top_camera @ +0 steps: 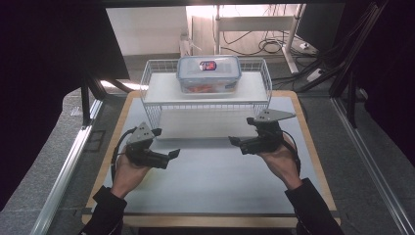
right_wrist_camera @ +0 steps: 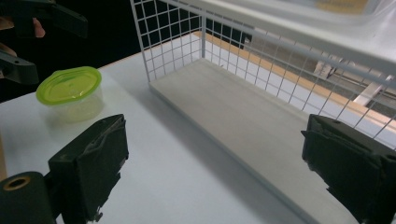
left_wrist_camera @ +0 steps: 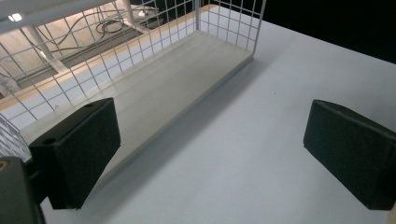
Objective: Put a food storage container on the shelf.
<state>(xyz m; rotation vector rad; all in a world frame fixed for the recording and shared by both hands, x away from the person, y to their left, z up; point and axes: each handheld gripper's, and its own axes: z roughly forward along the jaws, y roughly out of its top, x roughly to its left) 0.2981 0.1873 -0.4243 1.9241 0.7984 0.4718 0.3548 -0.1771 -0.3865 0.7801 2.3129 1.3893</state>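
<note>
A white wire rack (top_camera: 155, 108) stands at the back of the table. On its upper shelf sits a clear lidded box (top_camera: 209, 73) with a red label and orange contents. The rack's lower board (left_wrist_camera: 154, 95) is bare. My left gripper (top_camera: 165, 143) hovers open in front of the rack's left end, nothing between its jaws (left_wrist_camera: 210, 154). Open too, my right gripper (top_camera: 242, 130) is by the rack's right front, its jaws (right_wrist_camera: 219, 168) empty. In the right gripper view, a small tub with a green lid (right_wrist_camera: 70, 91) stands on the table below the far left gripper (right_wrist_camera: 28, 42).
The table top (top_camera: 215, 181) is a pale mat with a wooden rim. Cables and a desk frame (top_camera: 254, 34) lie on the floor behind the table. Dark curtains hang on both sides, and a metal rail (top_camera: 63, 176) runs along the left.
</note>
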